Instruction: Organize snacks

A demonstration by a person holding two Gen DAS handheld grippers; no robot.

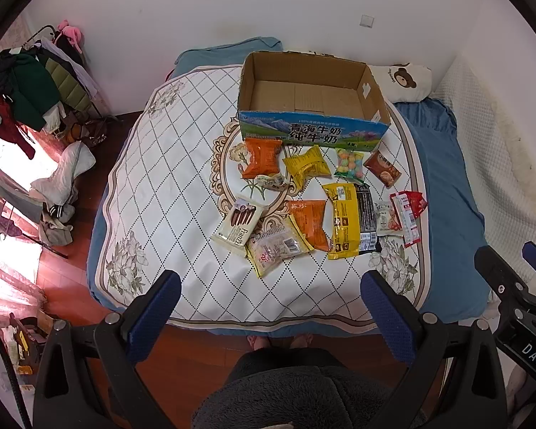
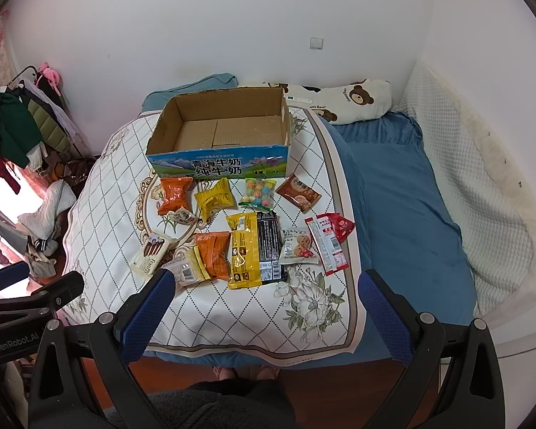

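The left tongs (image 1: 269, 300) were spread wide and held nothing, poised in the air above the near edge of the bed (image 1: 443, 214), pointing forward and down toward the snacks. The right tongs (image 2: 266, 298) were likewise spread and empty, hovering at much the same height just to the right of the left pair, whose black frame showed at 9 o'clock in the right wrist view. Neither pair touched anything. On the quilted floral mat (image 1: 160, 186) covering the bed, an open cardboard box (image 1: 312, 82) stood upright and empty at 12 o'clock of the snack group, its printed blue side facing the person. Just in front of it lay a row of an orange packet (image 1: 262, 157), a yellow packet (image 1: 307, 166), a clear bag of coloured candies (image 1: 350, 164) and a brown packet (image 1: 382, 168). Nearer the tongs lay a white wafer-stick box (image 1: 237, 223) at 9 o'clock, a pale packet with a yellow edge (image 1: 277, 248), a second orange packet (image 1: 311, 223), a long yellow bag (image 1: 345, 220) overlapping a black bag (image 1: 366, 214), a white cookie packet (image 1: 387, 218) and red-and-white sachets (image 1: 407, 214) at 3 o'clock. A bear-print pillow (image 2: 357, 102) rested beyond the box at 1 o'clock.
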